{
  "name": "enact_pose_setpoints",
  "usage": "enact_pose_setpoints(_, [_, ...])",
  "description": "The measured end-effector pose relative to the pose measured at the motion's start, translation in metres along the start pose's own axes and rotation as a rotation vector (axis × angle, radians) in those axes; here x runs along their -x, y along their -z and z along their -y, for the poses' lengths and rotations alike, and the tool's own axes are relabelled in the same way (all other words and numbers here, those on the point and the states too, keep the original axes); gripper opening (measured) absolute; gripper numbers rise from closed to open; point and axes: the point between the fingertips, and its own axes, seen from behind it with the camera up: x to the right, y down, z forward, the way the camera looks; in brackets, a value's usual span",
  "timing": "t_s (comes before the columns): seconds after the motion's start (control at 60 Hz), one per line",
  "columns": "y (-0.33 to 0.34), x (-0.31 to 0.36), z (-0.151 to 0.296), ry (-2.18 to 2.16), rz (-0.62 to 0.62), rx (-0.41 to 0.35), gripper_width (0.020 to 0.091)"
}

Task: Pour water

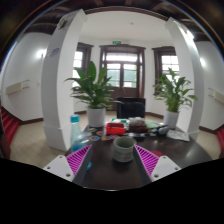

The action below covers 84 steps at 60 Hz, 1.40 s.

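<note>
Gripper (113, 160) hangs over the near side of a dark table (105, 172), its two fingers spread wide apart, nothing clamped; magenta pads (80, 158) face inward on each side. A grey-green cup (123, 149) stands upright on the table in the gap between the fingers, toward the tips, clear space on both sides of it, neither pad touching. A clear plastic water bottle (75, 130) with a blue label stands upright just beyond the left finger, near the table's left edge, well apart from the cup. Beyond the cup, mid-table, is a cluster of tea things: a red item (116, 129), a dark teapot (138, 124), small dark pieces to the right of it (160, 129); too small to tell exactly what. The stretch of tabletop between cup and cluster is bare dark surface, same for the strip between bottle and cup. The far table edge sits just behind the cluster. Behind that, a dark chair (129, 107), two big potted plants, one left (96, 90) and one right (176, 93), white pillars (62, 65) on both sides, a wooden door with windows (125, 70) at the back of the room. Pale floor shows to the left of the table.
</note>
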Motion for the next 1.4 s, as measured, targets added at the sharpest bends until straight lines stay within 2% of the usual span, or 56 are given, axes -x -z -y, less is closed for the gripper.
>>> enact_pose_setpoints(0.2, [-0.023, 0.090, -0.030, -0.072, 0.170, -0.058, 0.0826])
enact_pose_setpoints(0.35, [-0.061, 0.124, -0.037, -0.086, 0.178, -0.085, 0.0826])
enact_pose_setpoints(0.417, [-0.098, 0.166, -0.060, -0.087, 0.169, -0.084, 0.0821])
enact_pose_setpoints(0.617, [-0.140, 0.178, -0.060, -0.046, 0.150, -0.092, 0.0807])
enact_pose_setpoints(0.65, [-0.143, 0.176, -0.062, -0.033, 0.142, -0.089, 0.0795])
enact_pose_setpoints(0.667, [-0.145, 0.175, -0.062, -0.027, 0.137, -0.089, 0.0765])
enact_pose_setpoints(0.75, [-0.154, 0.163, -0.063, 0.007, 0.065, -0.100, 0.0541])
enact_pose_setpoints(0.783, [-0.154, 0.166, -0.064, 0.015, 0.066, -0.110, 0.0538])
enact_pose_setpoints(0.8, [-0.153, 0.167, -0.063, 0.019, 0.070, -0.116, 0.0505])
enact_pose_setpoints(0.883, [-0.152, 0.170, -0.062, 0.019, 0.081, -0.136, 0.0425])
enact_pose_setpoints(0.9, [-0.152, 0.169, -0.062, 0.010, 0.079, -0.138, 0.0437])
enact_pose_setpoints(0.917, [-0.152, 0.168, -0.062, -0.002, 0.078, -0.141, 0.0396])
enact_pose_setpoints(1.05, [-0.153, 0.166, -0.059, -0.050, 0.094, -0.172, 0.0398])
enact_pose_setpoints(1.2, [-0.158, 0.154, -0.059, -0.126, 0.090, -0.150, 0.0396])
enact_pose_setpoints(1.25, [-0.160, 0.149, -0.054, -0.216, 0.094, -0.135, 0.0398])
enact_pose_setpoints(1.4, [-0.171, 0.137, -0.027, -0.650, 0.135, -0.161, 0.0397])
